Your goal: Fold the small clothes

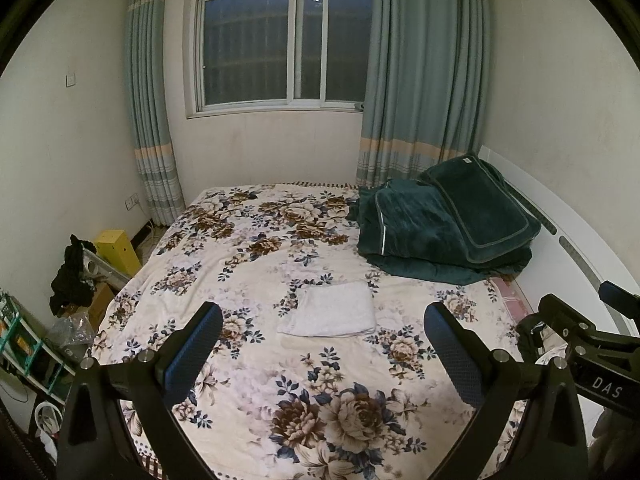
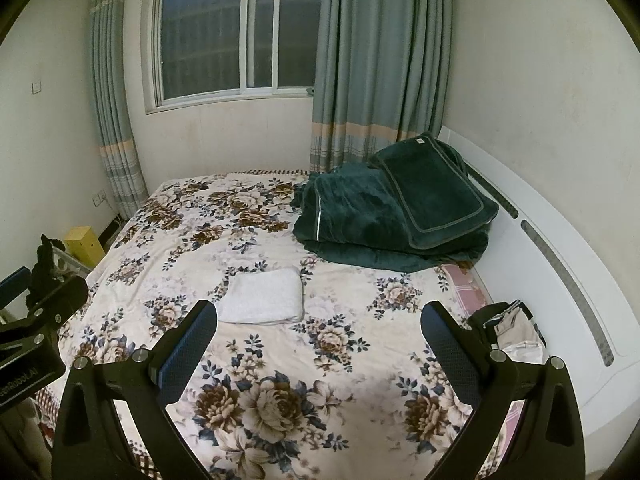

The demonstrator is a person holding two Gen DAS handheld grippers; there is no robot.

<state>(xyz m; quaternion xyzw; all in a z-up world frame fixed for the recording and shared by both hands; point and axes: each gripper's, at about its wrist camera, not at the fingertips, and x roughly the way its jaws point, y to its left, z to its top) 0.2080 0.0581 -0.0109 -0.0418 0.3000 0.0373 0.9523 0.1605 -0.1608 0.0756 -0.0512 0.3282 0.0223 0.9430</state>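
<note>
One white cloth (image 1: 329, 309) lies folded mid-bed (image 1: 248, 264); a small heap of clothes (image 2: 508, 326) waits unfolded at the right edge; left gripper (image 1: 322, 350) and right gripper (image 2: 318, 346) hover wide open, empty.

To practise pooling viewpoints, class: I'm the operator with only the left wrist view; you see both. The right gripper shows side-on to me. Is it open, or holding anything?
Observer: The right gripper is open, with nothing between its fingers.
Operator: What lies behind it at the right edge of the bed? My view is blocked.
Observer: A small heap of unfolded clothes, dark and pale pieces, lying beside the white headboard.
</note>
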